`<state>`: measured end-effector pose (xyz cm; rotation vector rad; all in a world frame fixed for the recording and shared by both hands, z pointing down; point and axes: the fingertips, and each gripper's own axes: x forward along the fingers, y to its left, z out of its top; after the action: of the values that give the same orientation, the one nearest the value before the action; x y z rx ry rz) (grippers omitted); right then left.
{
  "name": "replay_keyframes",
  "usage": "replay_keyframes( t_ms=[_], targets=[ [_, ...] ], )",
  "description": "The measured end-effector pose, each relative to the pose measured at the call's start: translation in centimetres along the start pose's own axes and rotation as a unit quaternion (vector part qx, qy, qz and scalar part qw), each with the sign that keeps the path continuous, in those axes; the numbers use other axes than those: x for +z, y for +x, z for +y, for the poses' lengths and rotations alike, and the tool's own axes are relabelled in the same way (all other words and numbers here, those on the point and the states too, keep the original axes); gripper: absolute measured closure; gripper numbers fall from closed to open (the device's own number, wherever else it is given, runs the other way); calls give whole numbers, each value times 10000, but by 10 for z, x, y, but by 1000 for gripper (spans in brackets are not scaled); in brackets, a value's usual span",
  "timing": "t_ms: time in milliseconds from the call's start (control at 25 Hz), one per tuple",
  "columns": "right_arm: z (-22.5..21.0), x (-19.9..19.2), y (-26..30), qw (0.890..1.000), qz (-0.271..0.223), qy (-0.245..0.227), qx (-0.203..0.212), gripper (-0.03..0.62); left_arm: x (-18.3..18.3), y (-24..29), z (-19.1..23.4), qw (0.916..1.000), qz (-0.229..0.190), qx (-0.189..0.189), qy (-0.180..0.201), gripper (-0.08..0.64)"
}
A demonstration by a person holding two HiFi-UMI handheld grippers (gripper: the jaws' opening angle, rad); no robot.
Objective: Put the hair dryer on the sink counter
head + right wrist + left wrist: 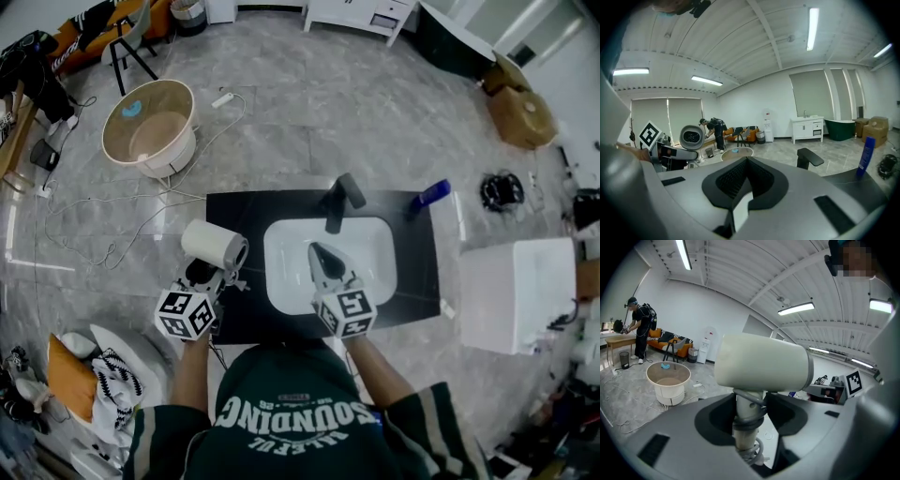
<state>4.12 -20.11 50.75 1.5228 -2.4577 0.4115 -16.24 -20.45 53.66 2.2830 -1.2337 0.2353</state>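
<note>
Grey marbled floor (309, 103) surrounds a black sink counter (420, 272), seen from overhead. Far left on the floor stands a round beige tub (148, 127), with a white cable (141, 225) trailing from beside it toward the counter. At the counter's left end, the left gripper (208, 277) is clamped on the hair dryer (214, 246). The left gripper view shows both jaws pressed against the dryer's handle (746, 420), with the cream barrel (761, 369) sitting crosswise above them. Whether the dryer touches the countertop cannot be told. A white basin (375, 246) is set into the middle of the counter, and the right gripper (325, 262) hovers over it, its jaws drawn together with only a thin slit between the pads and nothing in them. Behind the basin rises a black faucet (339, 199). A blue bottle (427, 197) lies further right, near the counter's back corner. Beyond the counter's right end is a white box-shaped unit (516, 291).
</note>
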Motion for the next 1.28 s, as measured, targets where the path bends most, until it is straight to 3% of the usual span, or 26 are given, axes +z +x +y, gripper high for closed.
replay_keyframes(
  t_ms=[680,1280],
  targets=[
    [-4,-27,37,9981,426,98,423,591,-55,24,11,9972,524,333,-428,362],
    [-15,-51,42,9961,760,243,384,592,-87,66,23,9945,779,464,-529,362]
  ],
)
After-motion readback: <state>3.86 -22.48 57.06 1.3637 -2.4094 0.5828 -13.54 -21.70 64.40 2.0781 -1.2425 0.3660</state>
